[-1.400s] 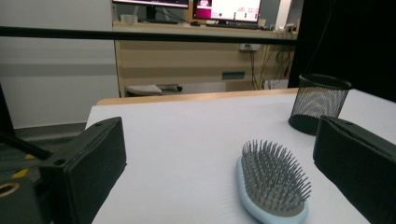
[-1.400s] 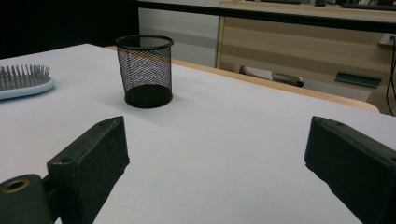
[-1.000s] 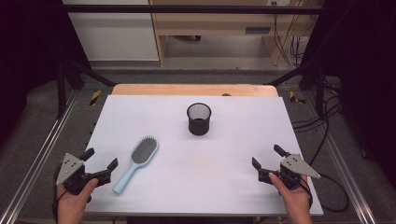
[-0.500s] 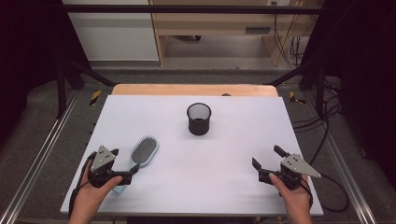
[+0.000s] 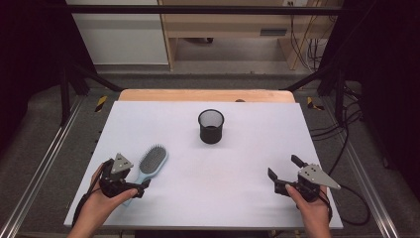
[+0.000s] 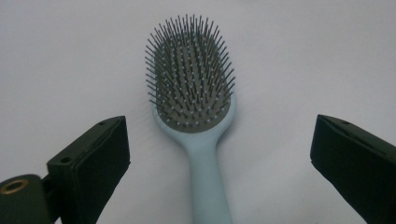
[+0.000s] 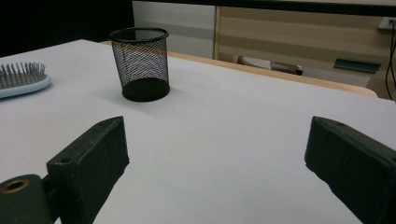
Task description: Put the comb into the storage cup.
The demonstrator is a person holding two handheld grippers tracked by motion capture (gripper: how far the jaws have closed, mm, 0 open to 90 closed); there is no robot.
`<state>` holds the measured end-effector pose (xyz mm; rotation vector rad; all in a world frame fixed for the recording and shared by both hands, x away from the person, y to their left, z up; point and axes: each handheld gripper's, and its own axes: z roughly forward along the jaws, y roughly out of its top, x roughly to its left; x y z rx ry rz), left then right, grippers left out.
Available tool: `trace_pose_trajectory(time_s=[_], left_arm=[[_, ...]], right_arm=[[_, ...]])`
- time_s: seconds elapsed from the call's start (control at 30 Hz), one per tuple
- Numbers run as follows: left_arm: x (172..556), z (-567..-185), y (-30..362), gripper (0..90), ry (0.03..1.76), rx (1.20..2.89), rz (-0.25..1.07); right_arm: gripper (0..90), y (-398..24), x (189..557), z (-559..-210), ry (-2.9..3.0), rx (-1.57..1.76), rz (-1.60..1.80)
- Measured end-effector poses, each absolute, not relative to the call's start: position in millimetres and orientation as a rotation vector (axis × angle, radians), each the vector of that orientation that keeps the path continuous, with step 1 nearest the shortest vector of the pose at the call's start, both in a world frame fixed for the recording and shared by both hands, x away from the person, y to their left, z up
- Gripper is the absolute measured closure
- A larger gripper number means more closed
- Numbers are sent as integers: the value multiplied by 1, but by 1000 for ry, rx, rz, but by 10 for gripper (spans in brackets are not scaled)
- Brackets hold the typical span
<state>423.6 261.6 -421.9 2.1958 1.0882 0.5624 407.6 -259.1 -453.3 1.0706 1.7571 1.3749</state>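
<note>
On the white table (image 5: 237,198), largest item first: the surface is lying bare over most of its area, with a wooden edge showing along its far side.

Left gripper (image 5: 132,191): sitting at the near left corner, held in the person's left hand. In the left gripper view its jaws are standing wide apart, one on each side of the brush handle and touching neither side of it.

Right gripper (image 5: 283,169): resting at the near right, well apart from everything else, gripped by the right hand. Its jaws are spread wide and holding nothing.

Hairbrush (image 6: 194,93): pale blue, grey bristles facing up, lying flat on the table at the near left. Its head is pointing away from the person and its handle is running back between the left gripper's open jaws.

Mesh cup (image 5: 211,126): black, standing upright near the table's middle, toward the far side, well apart from the hairbrush.
</note>
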Motion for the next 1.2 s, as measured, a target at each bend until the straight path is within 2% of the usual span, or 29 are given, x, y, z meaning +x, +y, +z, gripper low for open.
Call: trace_pose_trajectory(time_s=[0.27,0.53,0.93,1.2], left_arm=[[426,-428,263,54,1129,2219,539],[430,-436,266,105,1163,2230,502],[441,-449,267,269,1223,2247,433],[444,-450,266,281,1233,2237,421]], right_arm=[[62,-259,408,-454,1764,1068,1371],[62,-258,408,-454,1772,1067,1369],[62,-256,408,-455,1784,1062,1363],[62,-256,408,-455,1791,1065,1359]])
